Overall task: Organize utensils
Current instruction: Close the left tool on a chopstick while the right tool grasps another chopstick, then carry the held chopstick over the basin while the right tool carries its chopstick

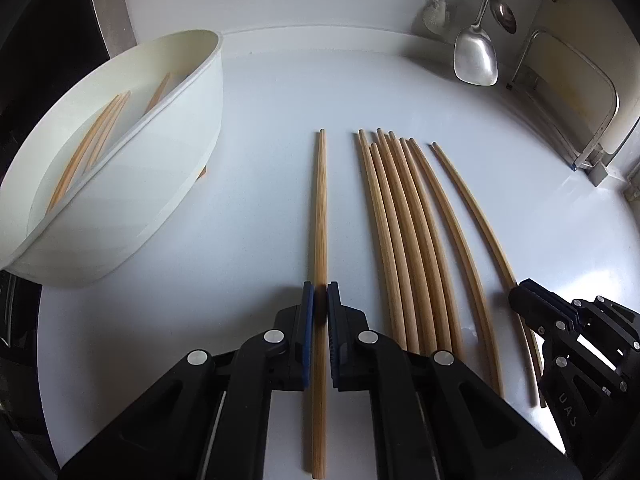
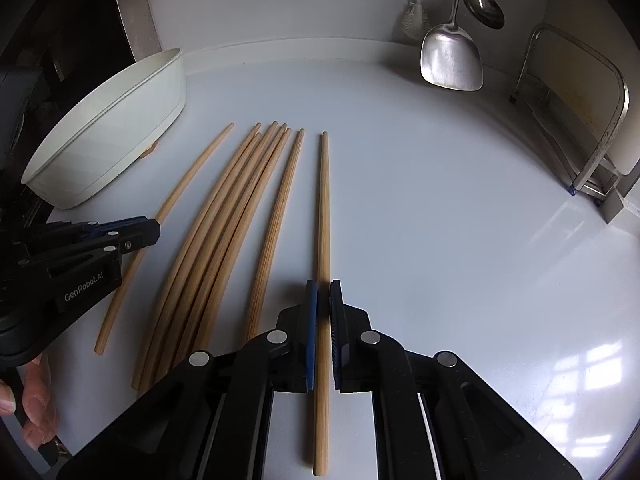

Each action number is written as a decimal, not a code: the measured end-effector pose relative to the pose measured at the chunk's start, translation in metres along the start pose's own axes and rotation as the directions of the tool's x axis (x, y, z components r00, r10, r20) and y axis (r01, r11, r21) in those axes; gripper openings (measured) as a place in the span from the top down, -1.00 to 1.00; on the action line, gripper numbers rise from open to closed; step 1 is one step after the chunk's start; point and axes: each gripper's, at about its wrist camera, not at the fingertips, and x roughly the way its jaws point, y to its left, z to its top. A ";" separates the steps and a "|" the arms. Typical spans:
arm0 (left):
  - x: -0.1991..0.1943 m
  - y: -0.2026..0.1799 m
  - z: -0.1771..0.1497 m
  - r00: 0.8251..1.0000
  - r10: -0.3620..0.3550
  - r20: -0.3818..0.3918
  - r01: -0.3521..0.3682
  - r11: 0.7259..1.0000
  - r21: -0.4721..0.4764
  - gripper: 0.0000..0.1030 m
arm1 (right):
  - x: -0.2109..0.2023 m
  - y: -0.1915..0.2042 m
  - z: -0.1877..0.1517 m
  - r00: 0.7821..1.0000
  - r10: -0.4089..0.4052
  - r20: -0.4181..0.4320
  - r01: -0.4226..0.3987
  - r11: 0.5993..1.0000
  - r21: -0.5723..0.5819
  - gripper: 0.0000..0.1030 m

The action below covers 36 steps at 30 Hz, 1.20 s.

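Left gripper [image 2: 152, 232], marked "GenRobot.AI", grips one chopstick [image 2: 192, 178].

- Your left gripper [image 1: 320, 292] hides the stretch of the chopstick [image 1: 320, 208] pinched between its pads.
- The white tray [image 1: 120, 184] wall hides the lower ends of the chopsticks inside [image 1: 92, 144].
- The hanging spatula [image 2: 451, 56] and ladle [image 2: 484, 6] handles are cut off by the top edge.

White glossy desk [image 2: 460, 208] with raised back edge, pale wall [image 2: 280, 0] behind. Metal spatula [image 2: 450, 58], ladle [image 2: 484, 6] and white brush [image 2: 414, 16] hang on wall. Metal rack [image 2: 592, 120] at right. Window reflection [image 2: 584, 380] on desk surface.
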 end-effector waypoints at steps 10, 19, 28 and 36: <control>-0.073 0.008 0.020 0.999 -0.028 0.034 0.030 0.997 -0.078 0.86 | -0.051 -0.008 0.032 0.994 0.098 0.056 -0.100 0.994 0.041 0.88; -0.127 0.088 0.047 0.993 0.045 0.107 -0.027 0.986 -0.165 0.86 | -0.084 0.060 0.093 0.976 0.179 0.123 -0.174 0.983 -0.055 0.88; -0.113 0.193 0.083 0.992 0.073 0.101 -0.055 0.985 -0.166 0.86 | -0.042 0.164 0.154 0.967 0.235 0.098 -0.231 0.972 -0.049 0.88; -0.063 0.244 0.110 0.999 0.028 0.040 -0.021 0.987 -0.157 0.86 | 0.019 0.221 0.181 0.973 0.232 0.011 -0.232 0.973 0.000 0.88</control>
